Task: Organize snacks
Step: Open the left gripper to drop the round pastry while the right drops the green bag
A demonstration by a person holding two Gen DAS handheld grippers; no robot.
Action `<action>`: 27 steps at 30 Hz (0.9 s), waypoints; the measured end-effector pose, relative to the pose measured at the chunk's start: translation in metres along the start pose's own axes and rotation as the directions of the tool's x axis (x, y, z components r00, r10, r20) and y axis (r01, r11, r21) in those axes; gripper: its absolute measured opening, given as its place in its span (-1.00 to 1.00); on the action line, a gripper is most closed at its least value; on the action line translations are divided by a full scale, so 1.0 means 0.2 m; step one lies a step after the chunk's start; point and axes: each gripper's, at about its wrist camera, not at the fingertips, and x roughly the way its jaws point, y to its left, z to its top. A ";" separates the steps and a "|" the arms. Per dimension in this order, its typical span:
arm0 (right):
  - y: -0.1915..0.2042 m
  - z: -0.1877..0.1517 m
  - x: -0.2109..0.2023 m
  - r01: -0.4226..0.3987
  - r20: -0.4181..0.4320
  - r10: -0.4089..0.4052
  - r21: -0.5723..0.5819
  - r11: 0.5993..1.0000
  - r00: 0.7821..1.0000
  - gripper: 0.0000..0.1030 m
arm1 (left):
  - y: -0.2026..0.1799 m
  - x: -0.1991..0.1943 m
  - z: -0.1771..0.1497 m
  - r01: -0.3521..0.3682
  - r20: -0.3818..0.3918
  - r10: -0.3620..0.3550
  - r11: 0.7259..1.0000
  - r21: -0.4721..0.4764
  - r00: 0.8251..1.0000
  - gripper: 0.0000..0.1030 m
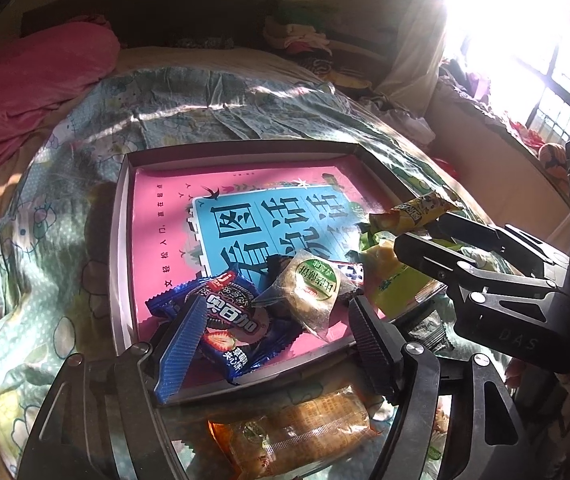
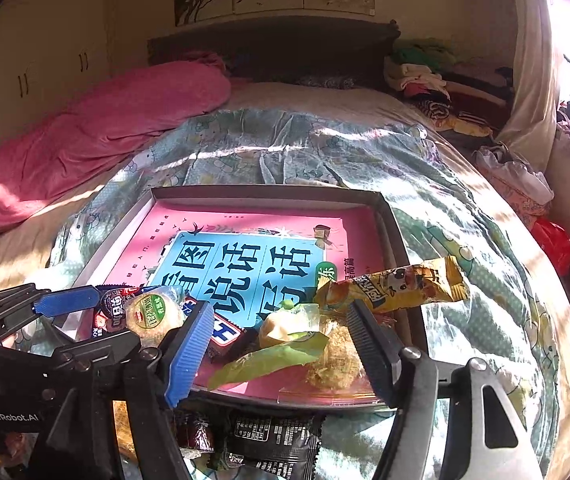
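On the bed (image 2: 425, 184), over a patterned quilt, sits a shallow box (image 2: 399, 236) with a pink and blue book (image 1: 245, 216) lying flat in its bottom. Snacks are heaped at the box's near edge: a blue cookie pack (image 1: 241, 320), a round cake (image 1: 313, 288) in clear wrap, a green pack (image 2: 269, 356), and a long yellow pack (image 2: 401, 284) propped across the right rim. The left tongs (image 1: 273, 332) hang over the cookie pack, jaws apart, pressing on nothing. The right tongs (image 2: 281, 344) hover above the green pack, jaws likewise standing open and empty. More snacks lie outside the box on the near side: an orange pack (image 1: 297, 432) and a black pack (image 2: 273, 440). A pink blanket (image 2: 97, 124) is bunched at the far left.
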 end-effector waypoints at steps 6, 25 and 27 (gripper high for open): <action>-0.01 0.01 -0.04 -0.007 0.030 0.006 0.016 1.000 1.000 0.37 | 0.03 -0.03 0.01 -0.015 0.020 0.016 0.999 -0.029 1.000 0.47; -0.05 0.04 -0.16 0.004 0.095 -0.009 0.054 0.999 0.995 0.47 | 0.08 -0.16 0.00 -0.061 0.058 0.065 0.995 -0.075 0.996 0.55; -0.05 0.04 -0.17 0.001 0.098 -0.006 0.054 0.999 0.995 0.47 | 0.08 -0.17 0.00 -0.062 0.063 0.067 0.995 -0.072 0.996 0.55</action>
